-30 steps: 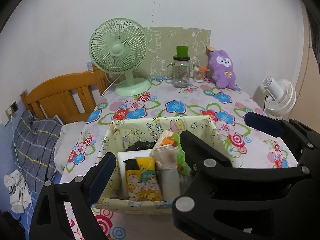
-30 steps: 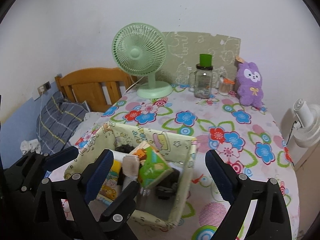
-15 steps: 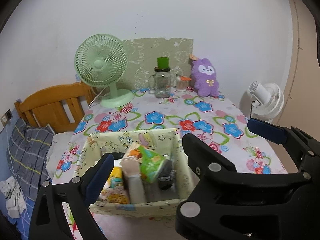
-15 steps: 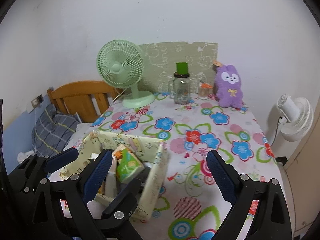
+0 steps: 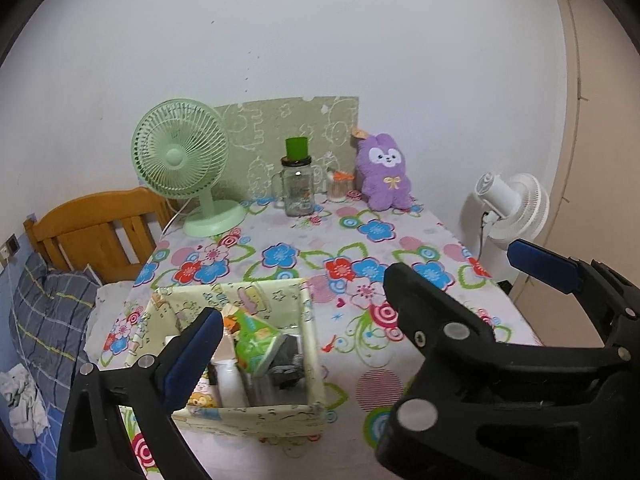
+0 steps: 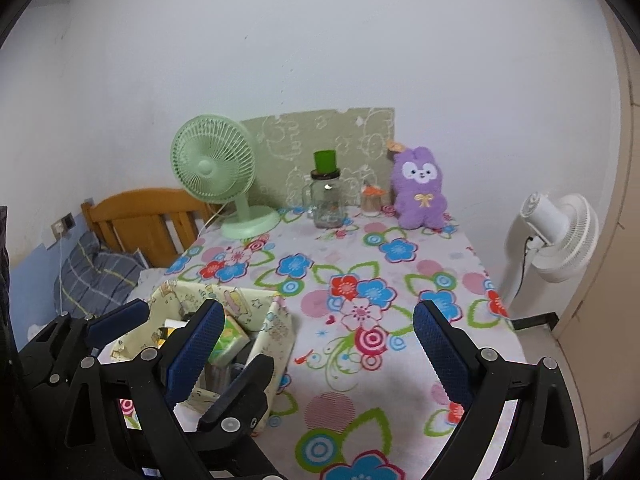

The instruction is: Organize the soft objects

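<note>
Showing only rightward: wall socket (image 6: 66,223) beside headboard (image 6: 148,216).

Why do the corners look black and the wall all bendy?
Both wrist views use a fisheye lens, so dark lens rim fills the corners. In the right wrist view the door frame bows outward; in the left wrist view the table edges curve too. Lighting is soft and even, with no glare or blur.

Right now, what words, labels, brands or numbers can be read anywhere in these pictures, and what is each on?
None can be read.
Green packet in the fabric box: printing, too blurred.
Yellow cartoon pack in the box: pictures only, any text too small.
Box walls and panel against the wall: cartoon outlines, any lettering illegible.
Glass jar: marks too small.
</note>
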